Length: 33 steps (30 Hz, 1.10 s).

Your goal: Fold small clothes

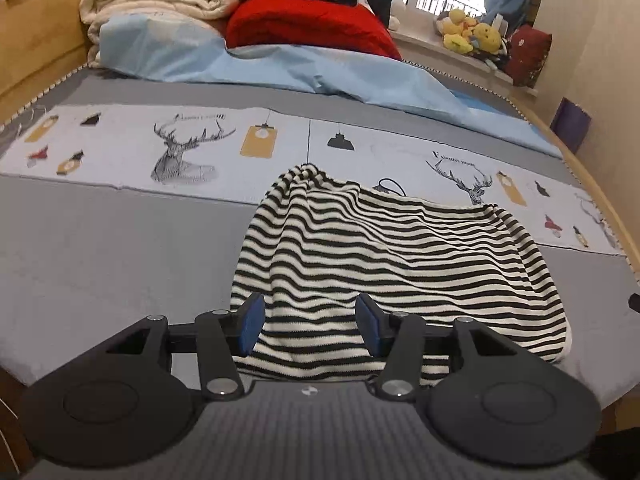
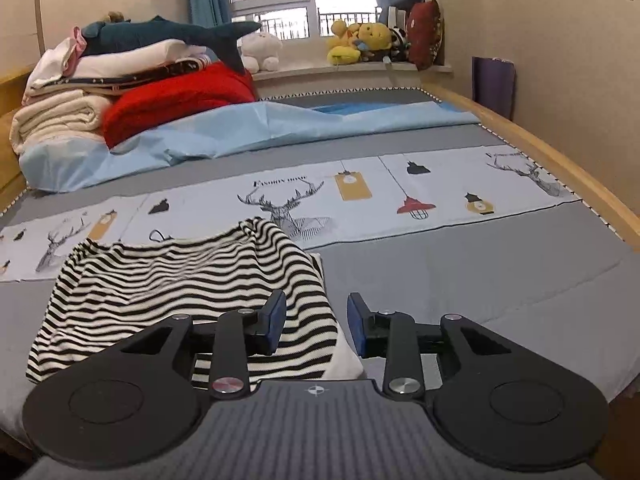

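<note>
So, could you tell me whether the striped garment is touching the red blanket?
Apart. The right wrist view shows striped garment and red blanket separated by bare bedspread.

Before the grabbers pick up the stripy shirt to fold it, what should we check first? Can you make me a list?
1. Left gripper open and ready: ok, its blue pads stand apart.
2. Right gripper open and ready: ok, pads apart, holding nothing.
3. Left gripper lined up with the striped shirt: ok, the near hem shows between its pads.
4. Right gripper lined up with the shirt's edge: ok, the right-hand edge shows between its pads.
5. Shirt lying flat: not ok, it is wrinkled and bunched at the far end.
6. Grey bedspread around the shirt free of clutter: ok nearby; the blue sheet lies farther back.
</note>
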Available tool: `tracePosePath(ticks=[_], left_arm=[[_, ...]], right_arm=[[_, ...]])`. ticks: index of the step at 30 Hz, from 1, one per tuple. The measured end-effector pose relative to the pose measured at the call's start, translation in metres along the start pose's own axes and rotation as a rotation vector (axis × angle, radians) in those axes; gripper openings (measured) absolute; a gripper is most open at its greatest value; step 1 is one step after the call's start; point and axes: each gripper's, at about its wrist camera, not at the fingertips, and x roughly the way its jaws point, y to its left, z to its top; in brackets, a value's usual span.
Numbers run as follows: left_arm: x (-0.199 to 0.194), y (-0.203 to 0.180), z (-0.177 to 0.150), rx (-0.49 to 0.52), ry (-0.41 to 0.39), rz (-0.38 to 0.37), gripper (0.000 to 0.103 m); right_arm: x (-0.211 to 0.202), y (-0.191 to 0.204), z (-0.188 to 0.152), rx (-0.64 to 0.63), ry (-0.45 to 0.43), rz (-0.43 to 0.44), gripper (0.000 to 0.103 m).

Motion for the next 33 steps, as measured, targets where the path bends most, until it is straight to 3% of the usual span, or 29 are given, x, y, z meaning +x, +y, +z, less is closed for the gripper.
tracePosePath(ticks=[3, 6, 9, 13, 17, 23, 27, 33], left_arm=[[0.014, 0.016, -0.013, -0.059, 0.03, -0.006, 0.046], [0.034, 0.037, -0.035, -0.186, 0.059, -0.042, 0.039], [0.053, 0.054, -0.057, -0.317, 0.093, -0.063, 0.038], [0.073, 0.061, -0.059, -0.402, 0.112, -0.071, 0.04], [0.094, 0.077, -0.068, -0.55, 0.154, -0.101, 0.04], [0.119, 0.091, -0.078, -0.664, 0.208, -0.089, 0.051], [0.125, 0.096, -0.078, -0.737, 0.187, -0.101, 0.054], [0.13, 0.086, -0.073, -0.721, 0.152, -0.066, 0.052]], right_arm=[[0.001, 0.005, -0.001, 0.001, -0.001, -0.001, 0.035], [0.007, 0.011, -0.002, -0.023, 0.017, -0.001, 0.035], [0.013, 0.016, -0.002, -0.045, 0.03, -0.003, 0.035], [0.019, 0.018, -0.003, -0.076, 0.044, -0.015, 0.035], [0.026, 0.014, -0.004, -0.095, 0.067, -0.028, 0.035], [0.035, 0.004, -0.002, -0.075, 0.092, -0.036, 0.035], [0.042, 0.003, -0.003, -0.089, 0.116, -0.034, 0.035], [0.07, 0.014, -0.018, -0.21, 0.271, -0.067, 0.035]])
